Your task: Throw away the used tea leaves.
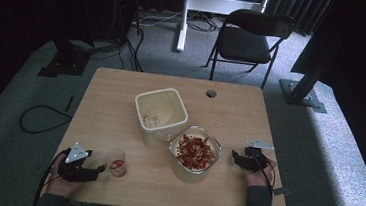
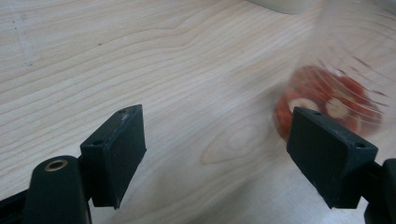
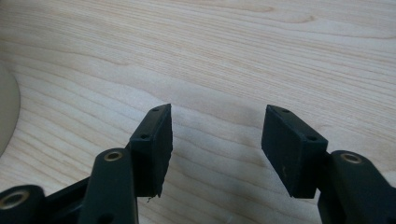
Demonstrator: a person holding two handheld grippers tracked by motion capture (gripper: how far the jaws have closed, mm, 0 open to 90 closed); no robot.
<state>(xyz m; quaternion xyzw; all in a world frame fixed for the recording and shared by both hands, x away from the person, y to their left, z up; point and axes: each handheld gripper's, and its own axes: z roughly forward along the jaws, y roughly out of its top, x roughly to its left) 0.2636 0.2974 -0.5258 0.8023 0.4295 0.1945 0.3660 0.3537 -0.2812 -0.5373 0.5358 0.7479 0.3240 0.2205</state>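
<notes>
A small clear cup (image 1: 118,163) with red and white pieces in its bottom stands near the table's front left. My left gripper (image 1: 101,167) lies just left of it, pointing at it, jaws open. In the left gripper view the left gripper (image 2: 217,116) has bare wood between its pads, and the blurred cup (image 2: 327,95) stands just beyond the right-hand pad. My right gripper (image 1: 234,156) rests open beside a glass bowl (image 1: 172,151) full of red and white pieces. In the right gripper view, the right gripper (image 3: 218,112) is open over bare wood.
A cream plastic tub (image 1: 158,137) stands mid-table, touching the bowl's far left side. The wooden table (image 1: 121,97) has a cable hole (image 1: 211,93) at the back. A black folding chair (image 1: 249,38) stands beyond it. A pale rounded edge (image 3: 7,107) shows left of the right gripper.
</notes>
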